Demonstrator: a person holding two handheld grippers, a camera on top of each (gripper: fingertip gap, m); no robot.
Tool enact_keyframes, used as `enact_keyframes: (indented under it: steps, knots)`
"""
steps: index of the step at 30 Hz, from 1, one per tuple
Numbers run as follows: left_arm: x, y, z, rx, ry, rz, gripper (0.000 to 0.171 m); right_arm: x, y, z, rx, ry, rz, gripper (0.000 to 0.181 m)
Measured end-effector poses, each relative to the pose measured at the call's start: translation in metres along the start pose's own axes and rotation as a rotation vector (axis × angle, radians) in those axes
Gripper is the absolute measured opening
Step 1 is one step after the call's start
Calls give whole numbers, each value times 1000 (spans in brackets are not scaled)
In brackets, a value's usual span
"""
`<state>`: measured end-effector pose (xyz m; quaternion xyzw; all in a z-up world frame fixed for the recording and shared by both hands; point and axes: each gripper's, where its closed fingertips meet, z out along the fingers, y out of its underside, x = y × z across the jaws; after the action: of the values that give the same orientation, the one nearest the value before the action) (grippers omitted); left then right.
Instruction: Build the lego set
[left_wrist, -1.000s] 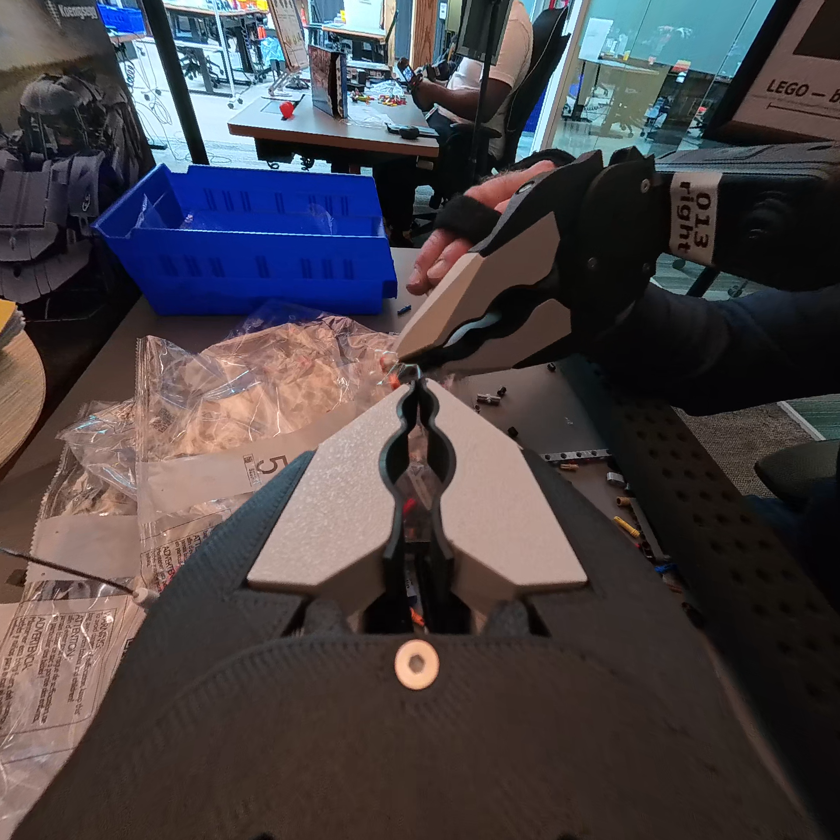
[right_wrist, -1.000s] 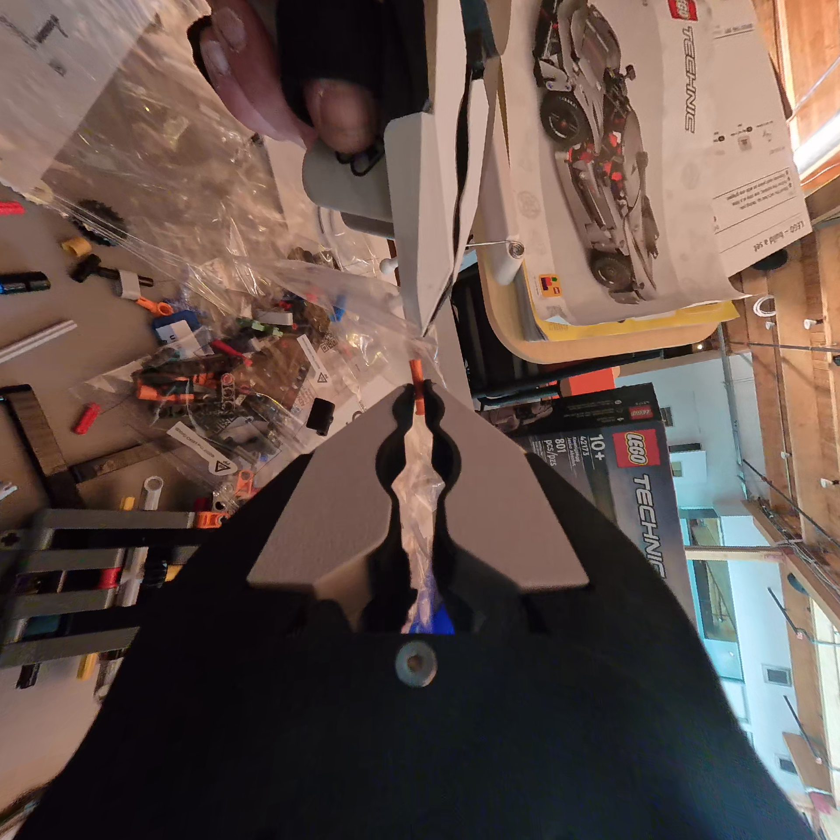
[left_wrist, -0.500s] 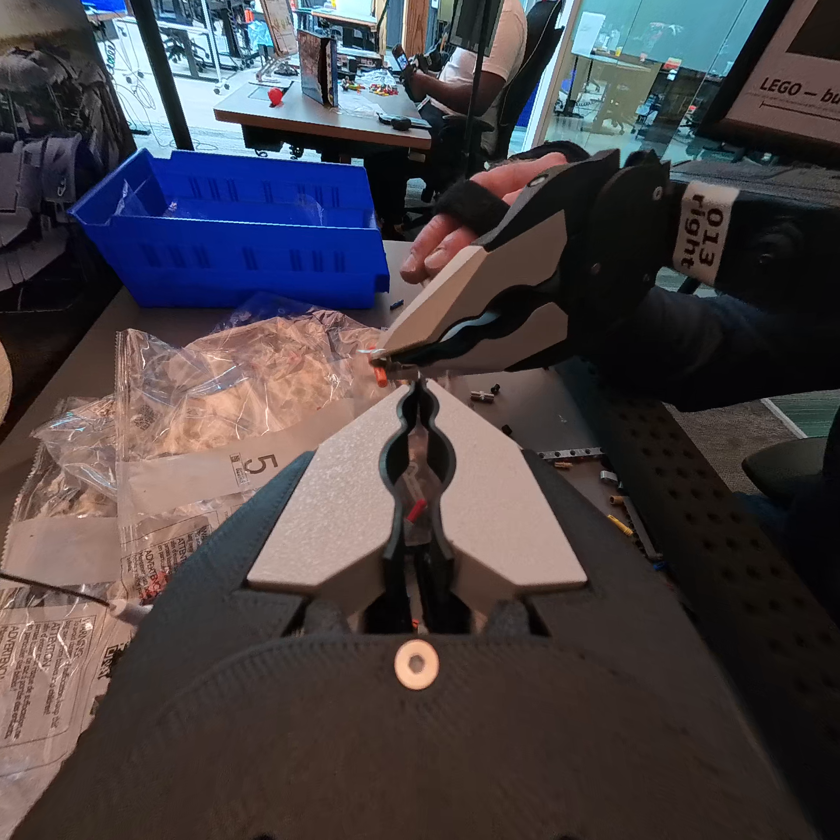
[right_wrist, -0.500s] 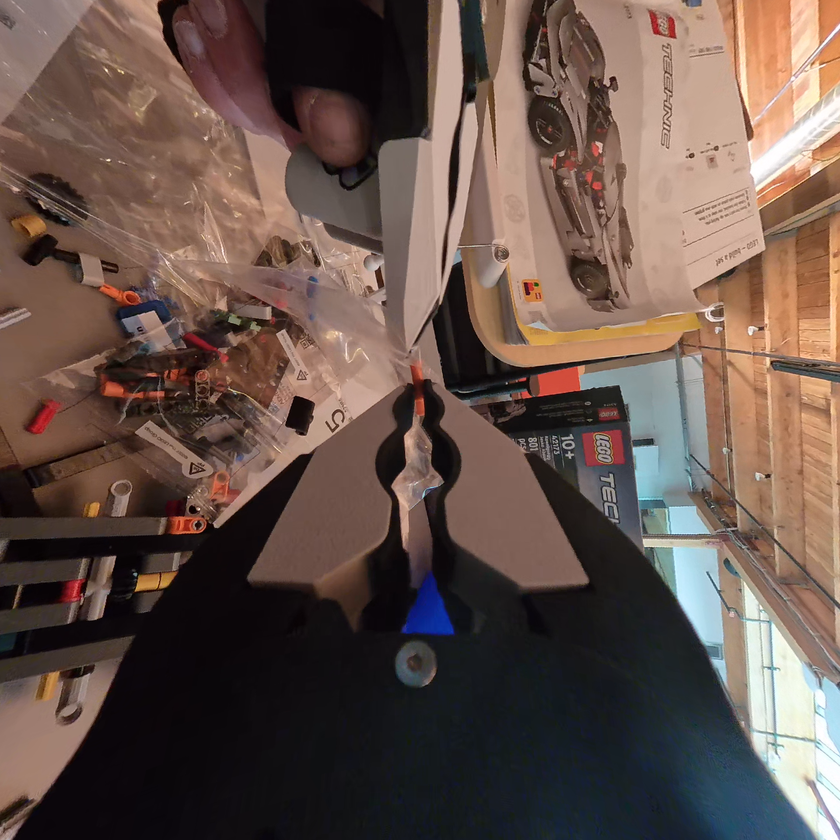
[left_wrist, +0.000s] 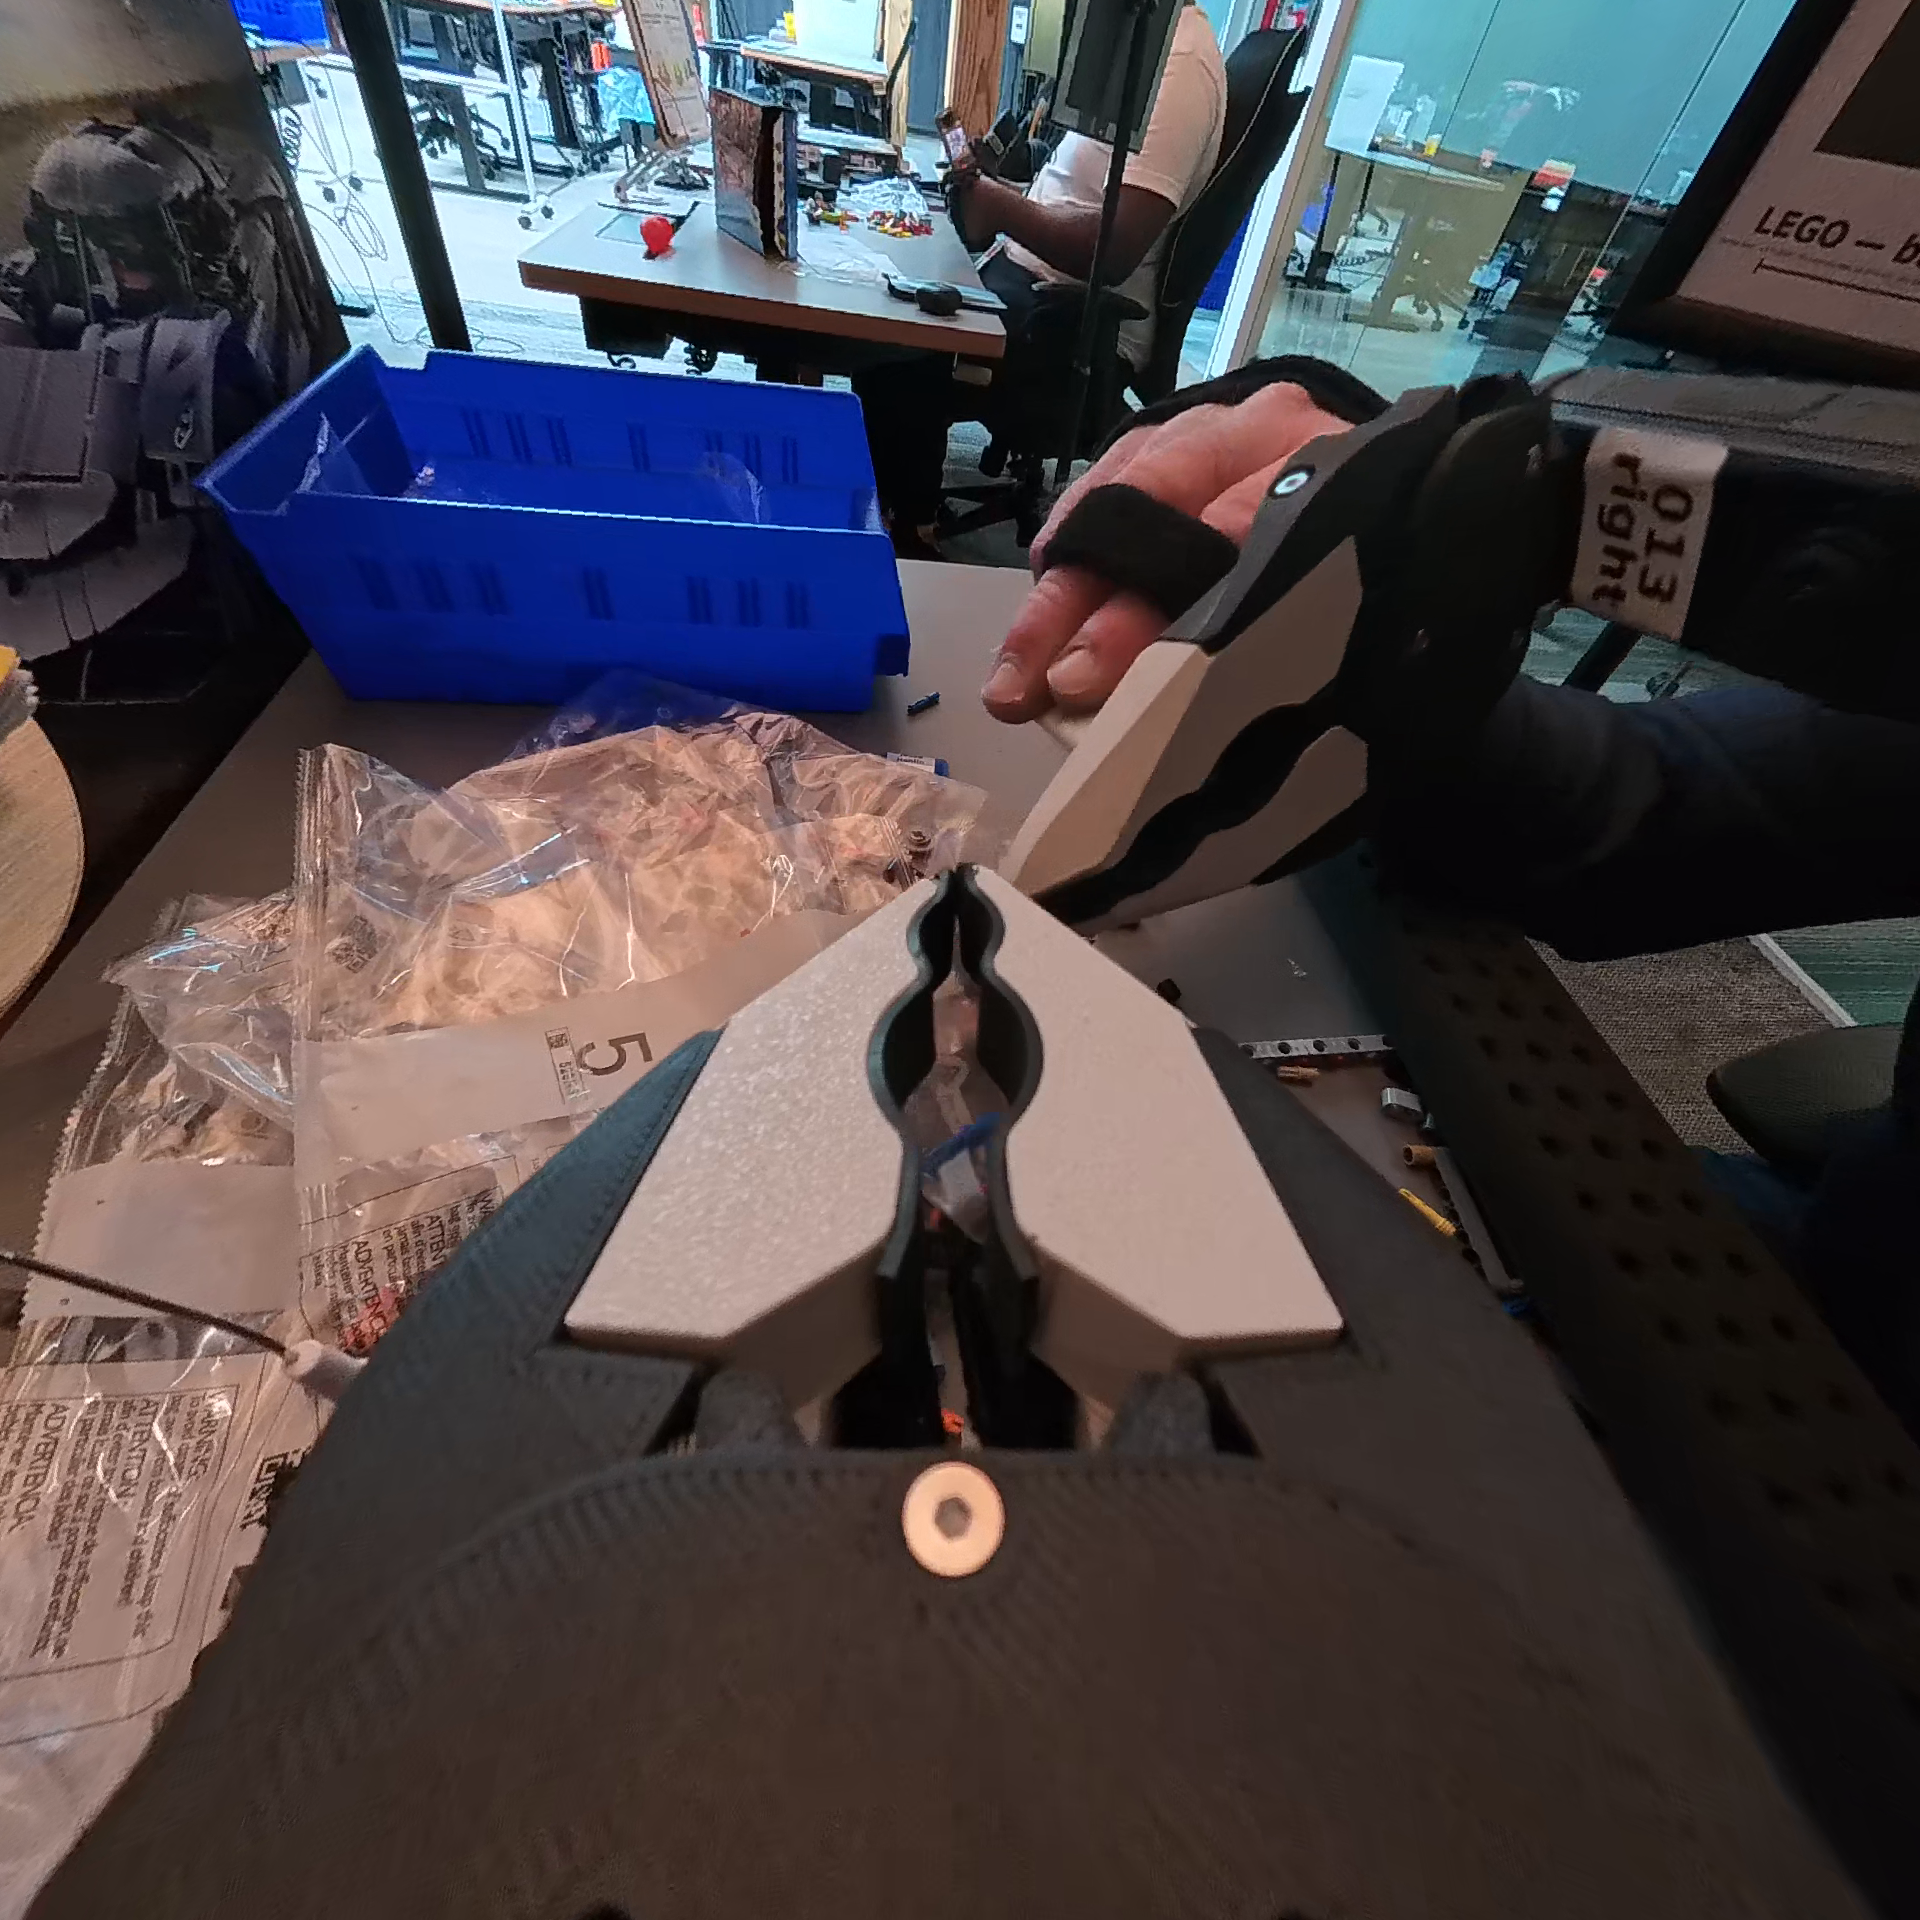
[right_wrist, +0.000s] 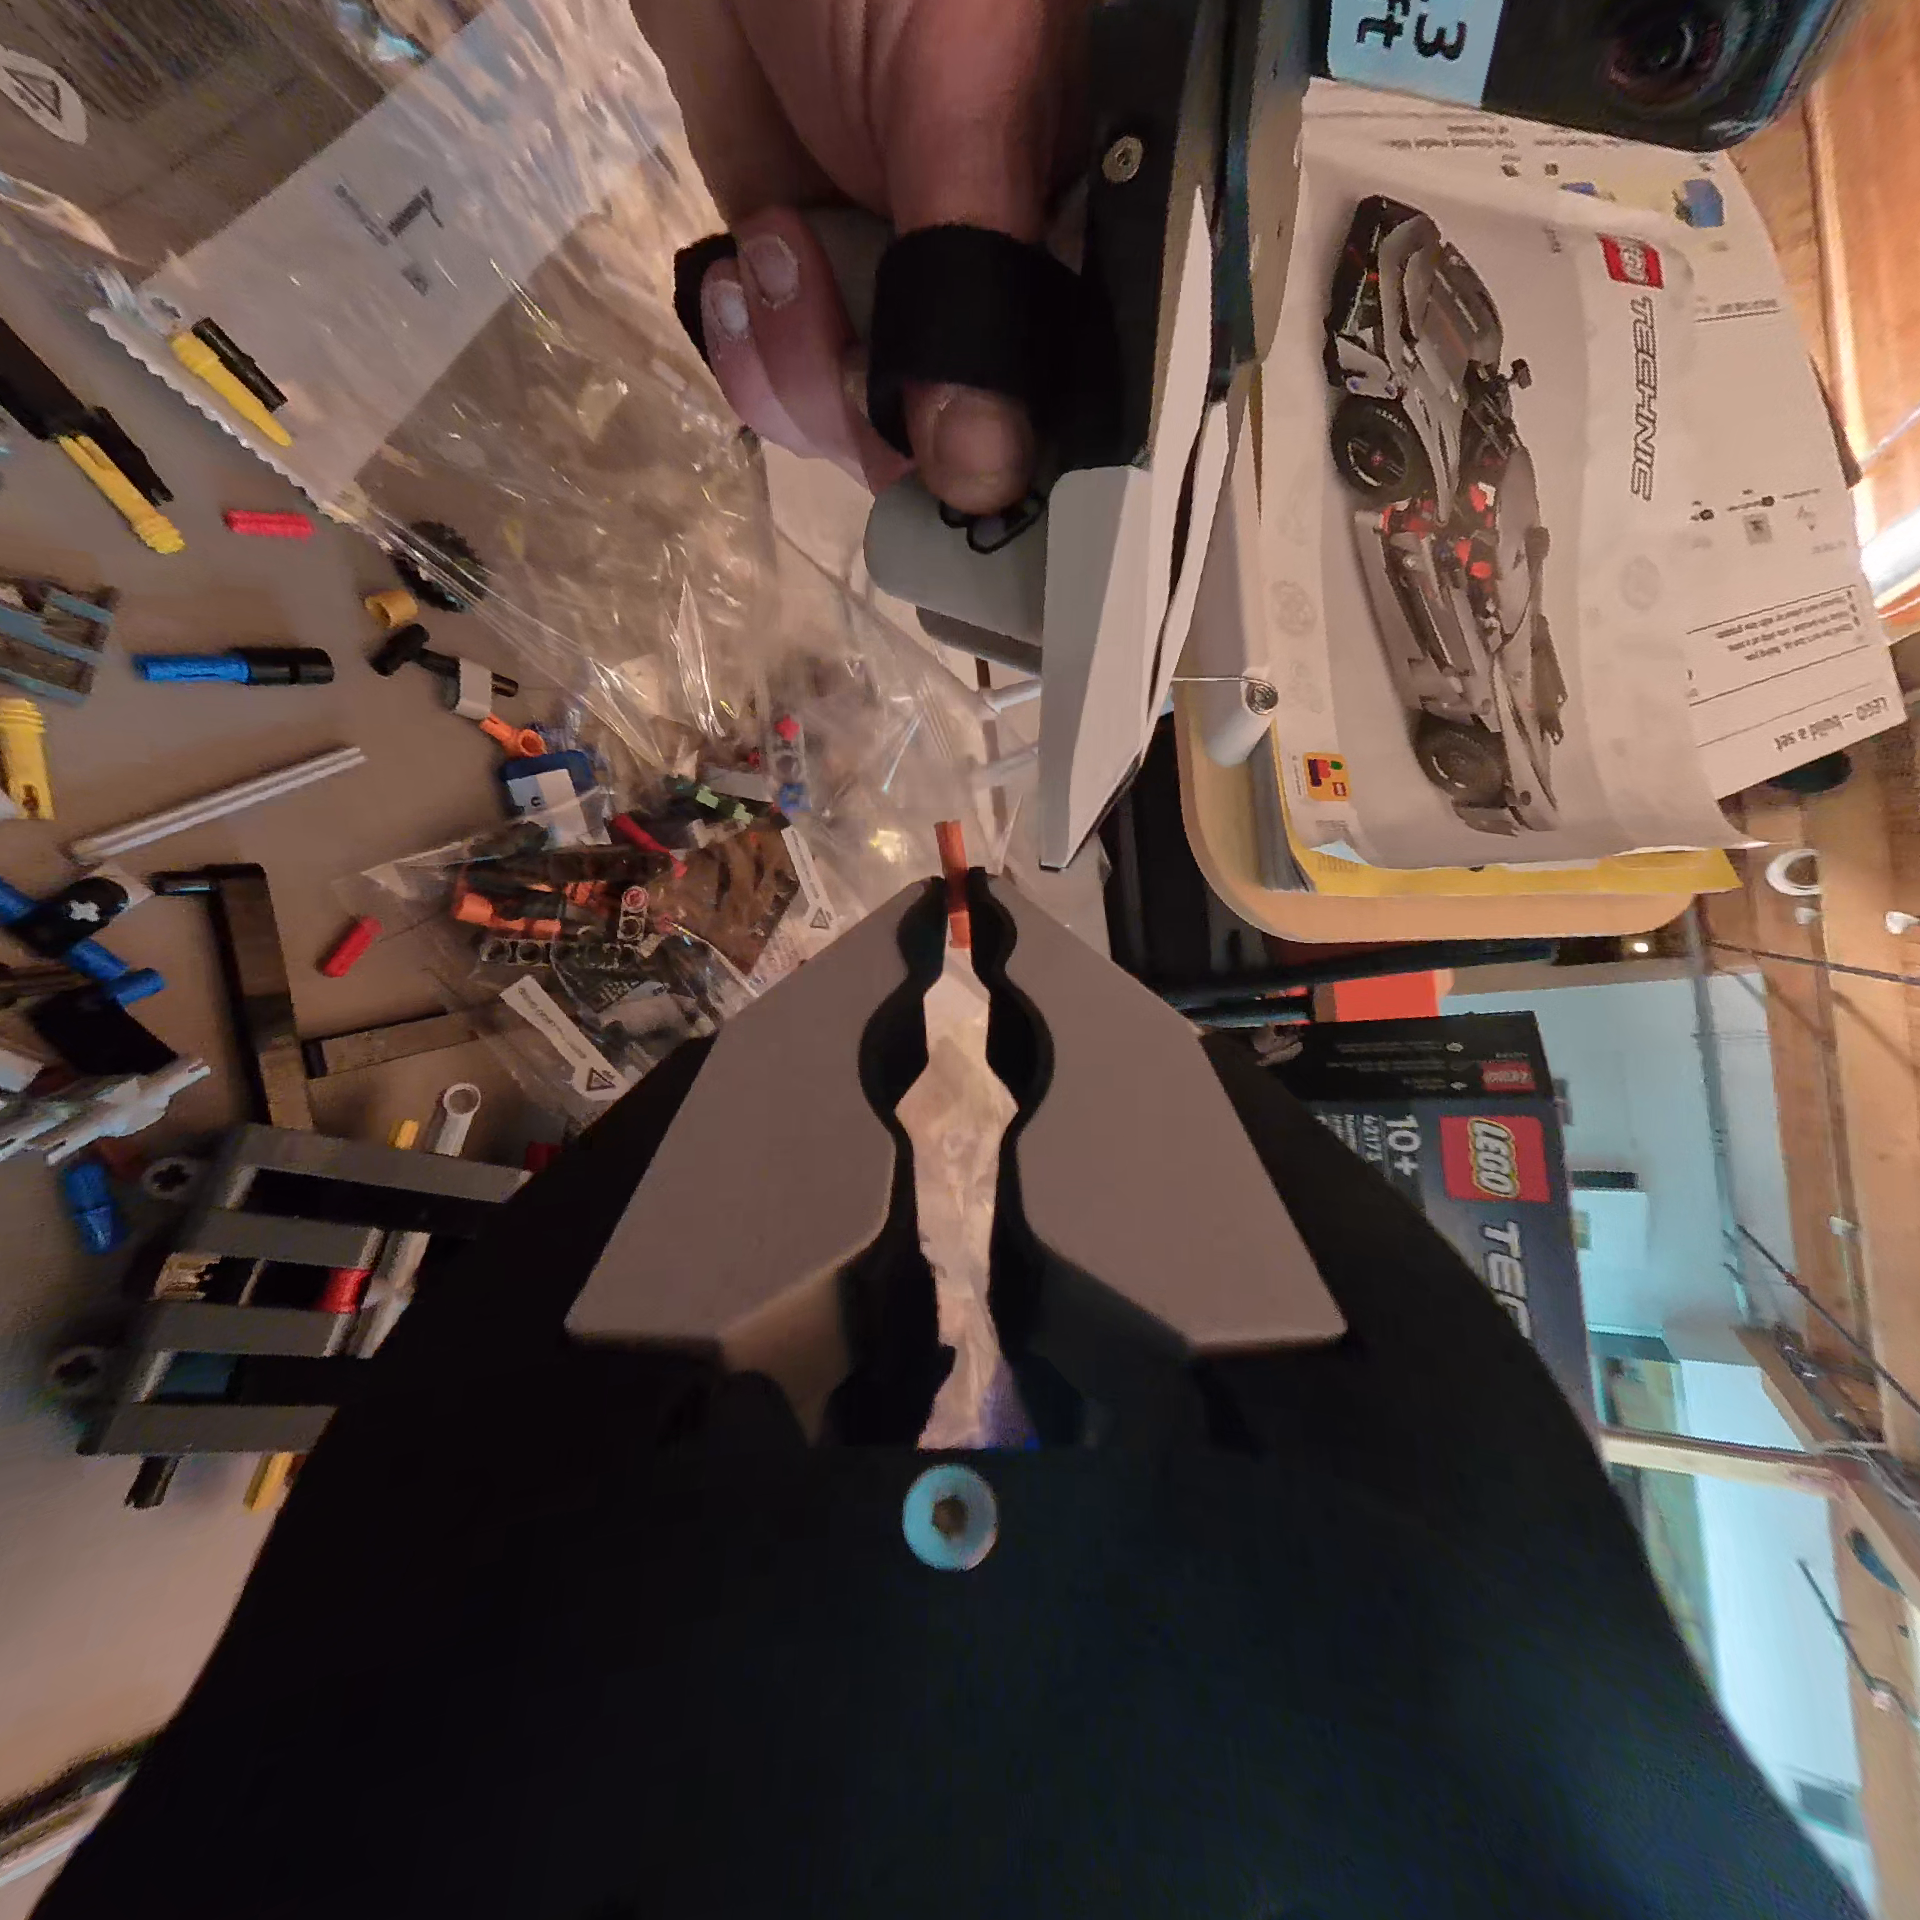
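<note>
At the tips of the right tool (right_wrist: 958, 891), a small orange pin (right_wrist: 951, 883) is pinched upright between the closed fingers, its top poking just above them; it was held the same way a second ago, but clear bag film that then ran from it to the other tool now only shows behind the finger gap. The left tool (left_wrist: 961, 883) is pressed together at its tips, with clear plastic and a blue piece visible through the gap lower down; whether it truly grips the film there I cannot tell. In the left wrist view the right tool (left_wrist: 1023, 883) has swung from pointing across the left tips to sitting just right of them, tilted down toward the table (left_wrist: 966, 613). Just beyond lie the clear parts bags (left_wrist: 582, 894), crumpled and overlapping, and on the right tool's side loose pins and beams (right_wrist: 239, 665) are scattered near a grey partly built frame (right_wrist: 270, 1320). Farther back stands the blue bin (left_wrist: 582, 582), and beside the table a round stand carries the instruction booklet (right_wrist: 1507, 582), with the set's box (right_wrist: 1475, 1153) beyond.
</note>
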<state>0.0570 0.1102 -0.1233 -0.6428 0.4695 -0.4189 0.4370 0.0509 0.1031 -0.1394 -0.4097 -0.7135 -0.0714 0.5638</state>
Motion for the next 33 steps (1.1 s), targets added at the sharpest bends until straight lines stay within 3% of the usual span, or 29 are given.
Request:
enact_keyframes:
  steps: [5, 18, 33]
  knots:
    - [-2, 0, 0, 4, -9, -1, 0, -5, -7, -5, 66, -52, 43, 1]
    - [-1, 0, 0, 0, -6, 1, 0, 13, 14, -2, -31, 35, 92, 1]
    - [0, 1, 4, -10, 1, 2, 0, 21, 19, 2, -121, 124, -4, 1]
